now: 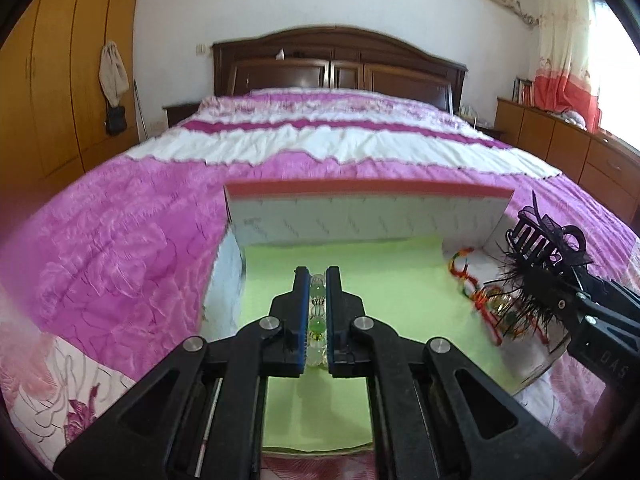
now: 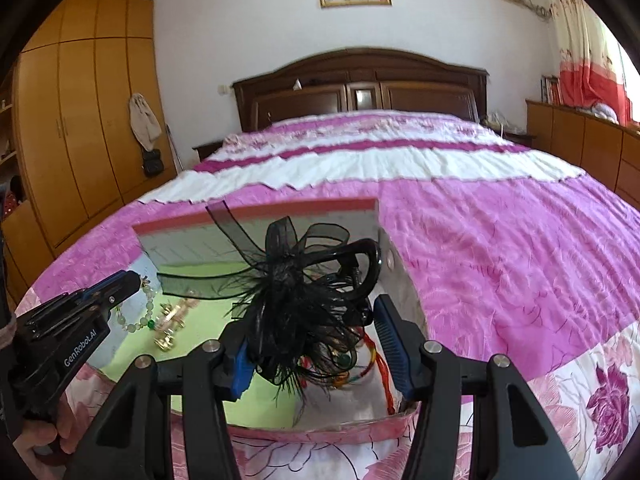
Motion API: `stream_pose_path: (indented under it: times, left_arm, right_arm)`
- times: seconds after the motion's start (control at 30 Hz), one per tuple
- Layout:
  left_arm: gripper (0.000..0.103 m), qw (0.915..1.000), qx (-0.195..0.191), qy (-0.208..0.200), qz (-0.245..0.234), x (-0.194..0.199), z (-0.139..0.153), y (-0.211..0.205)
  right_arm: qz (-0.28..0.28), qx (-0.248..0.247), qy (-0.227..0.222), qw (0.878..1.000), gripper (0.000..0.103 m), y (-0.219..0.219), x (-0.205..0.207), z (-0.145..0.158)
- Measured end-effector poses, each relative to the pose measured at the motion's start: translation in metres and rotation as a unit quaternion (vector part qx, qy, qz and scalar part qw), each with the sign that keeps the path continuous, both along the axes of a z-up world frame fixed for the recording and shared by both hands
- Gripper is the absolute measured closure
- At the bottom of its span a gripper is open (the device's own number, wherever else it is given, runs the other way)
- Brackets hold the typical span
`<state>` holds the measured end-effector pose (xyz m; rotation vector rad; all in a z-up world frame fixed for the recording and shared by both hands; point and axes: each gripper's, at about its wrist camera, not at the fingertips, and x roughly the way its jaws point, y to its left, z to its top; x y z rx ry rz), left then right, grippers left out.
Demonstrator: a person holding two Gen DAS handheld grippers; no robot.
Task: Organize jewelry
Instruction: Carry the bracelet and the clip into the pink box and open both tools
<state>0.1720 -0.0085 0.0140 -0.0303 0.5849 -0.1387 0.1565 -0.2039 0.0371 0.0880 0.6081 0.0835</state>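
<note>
Left wrist view shows the left gripper (image 1: 317, 280) squeezed tight on a bead bracelet (image 1: 317, 316). The beads are clear and green, and they sit in a row between the two blue pads. The bracelet hangs over the green sheet (image 1: 400, 280) that lines the bottom of an open box (image 1: 360, 216). The box sits on a pink and white bed cover (image 1: 140, 220).

At the right side of that view, the right gripper (image 1: 560, 276) holds a black hair clip (image 1: 540, 240) with feathers and ribbon over the right part of the box. Under it lies a red and colored string piece (image 1: 476, 292) with gold bits.

From the right wrist view, the right gripper (image 2: 316, 316) has its fingers fairly wide, with the hair clip (image 2: 304, 284) between them. The clip touches the left blue pad; I cannot tell if the other pad touches it. The left gripper (image 2: 132, 280) is seen from the side, with the bracelet (image 2: 140, 312) dangling from it. A small gold thing (image 2: 170, 326) lies on the green sheet (image 2: 200, 344) near it.
</note>
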Motion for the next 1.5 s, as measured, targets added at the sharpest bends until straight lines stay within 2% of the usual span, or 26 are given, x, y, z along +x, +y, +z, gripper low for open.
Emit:
stream_pose_path:
  times: [0.27, 0.33, 0.4, 0.43, 0.83, 1.0, 1.23, 1.5]
  left_arm:
    - [0.102, 0.9995, -0.001, 0.032, -0.001, 0.004, -0.006, -0.002]
    - [0.097, 0.9992, -0.001, 0.040, -0.002, 0.006, -0.007, -0.001]
    - [0.085, 0.9990, -0.004, 0.045, -0.003, 0.005, -0.007, 0.000]
    - [0.082, 0.9989, -0.006, 0.045, -0.003, 0.003, -0.006, 0.000]
    - [0.066, 0.9995, -0.006, 0.018, -0.027, -0.031, 0.022, 0.000]
    - [0.058, 0.9997, -0.011, 0.007, -0.019, -0.051, 0.029, 0.003]
    - [0.054, 0.9998, -0.013, -0.005, -0.010, -0.075, 0.028, 0.005]
    - [0.049, 0.9997, -0.023, -0.005, 0.009, -0.092, 0.020, 0.011]
  right_arm:
    - [-0.004, 0.003, 0.027, 1.000, 0.046, -0.004, 0.005, -0.008]
    - [-0.003, 0.000, 0.030, 1.000, 0.045, -0.001, 0.003, -0.008]
    - [-0.001, 0.005, 0.029, 1.000, 0.042, -0.002, -0.001, -0.005]
    - [0.000, 0.009, 0.028, 1.000, 0.041, -0.001, -0.001, -0.004]
    - [0.021, 0.036, -0.012, 0.999, 0.031, 0.000, -0.039, 0.029]
    - [0.027, 0.042, -0.024, 0.998, 0.028, 0.001, -0.061, 0.038]
    - [0.026, 0.040, -0.031, 0.998, 0.027, -0.002, -0.089, 0.037]
    - [0.009, 0.029, -0.037, 0.999, 0.022, -0.006, -0.116, 0.025]
